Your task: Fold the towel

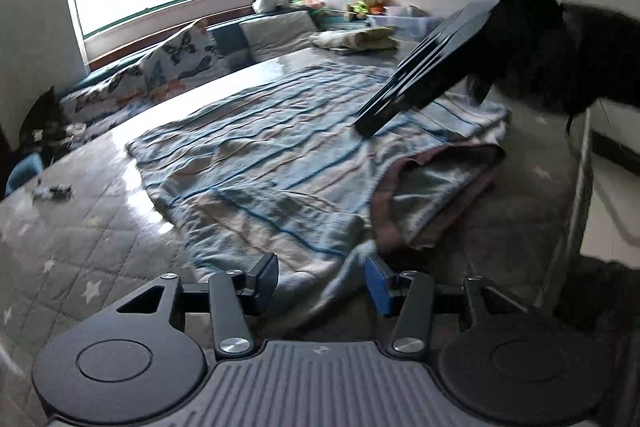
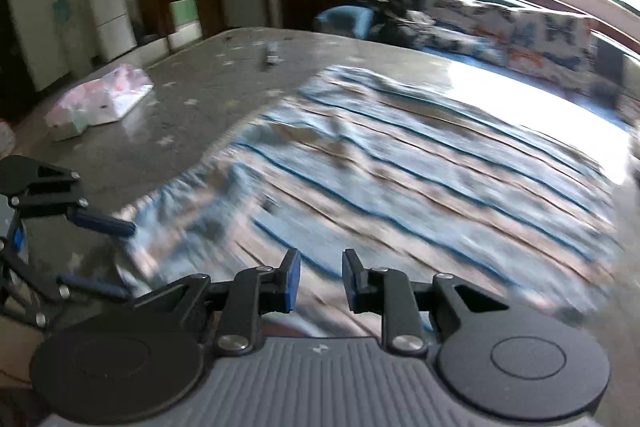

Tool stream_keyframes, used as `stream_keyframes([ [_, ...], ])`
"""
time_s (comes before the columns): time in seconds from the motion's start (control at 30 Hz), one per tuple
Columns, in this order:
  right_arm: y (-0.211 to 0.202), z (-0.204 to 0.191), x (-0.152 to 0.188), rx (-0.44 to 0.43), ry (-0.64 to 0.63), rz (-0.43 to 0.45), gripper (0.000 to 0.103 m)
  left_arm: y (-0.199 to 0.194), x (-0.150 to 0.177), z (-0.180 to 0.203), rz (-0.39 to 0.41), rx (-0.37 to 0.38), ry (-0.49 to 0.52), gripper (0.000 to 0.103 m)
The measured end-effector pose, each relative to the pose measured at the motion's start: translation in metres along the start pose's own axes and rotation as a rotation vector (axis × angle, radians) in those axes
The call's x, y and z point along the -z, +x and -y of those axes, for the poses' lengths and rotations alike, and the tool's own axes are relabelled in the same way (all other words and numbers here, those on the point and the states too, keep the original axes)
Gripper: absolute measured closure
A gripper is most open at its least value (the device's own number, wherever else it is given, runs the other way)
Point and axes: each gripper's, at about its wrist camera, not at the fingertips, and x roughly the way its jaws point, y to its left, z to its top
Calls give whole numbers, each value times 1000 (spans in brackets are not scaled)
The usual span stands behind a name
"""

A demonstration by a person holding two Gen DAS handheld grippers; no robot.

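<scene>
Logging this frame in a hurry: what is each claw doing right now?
Left claw: open, empty, over the near edge of the blue-striped cloth towel.
Right claw: open, empty, above the towel.

Black left tool, blue pads, silver screws, poss. dark sleeve

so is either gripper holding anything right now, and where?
Nothing held. Left gripper and right gripper are both open above the blue-striped towel.

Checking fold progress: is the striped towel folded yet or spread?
Mostly spread: the striped towel lies flat on the mattress, only one corner turned over.
</scene>
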Motion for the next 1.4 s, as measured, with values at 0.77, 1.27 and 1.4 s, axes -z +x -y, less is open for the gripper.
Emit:
stream_keyframes([
  [0.77,-62,-9,106,250,-317,-3,45,15,-37,-11,47,-61,-67,94],
  [1.27,-77,38,77,209,-19,81,92,13,-6,23,7,-88,41,58],
  [1.4,-86,40,61,199,6,116,92,13,-1,32,11,-98,92,54],
])
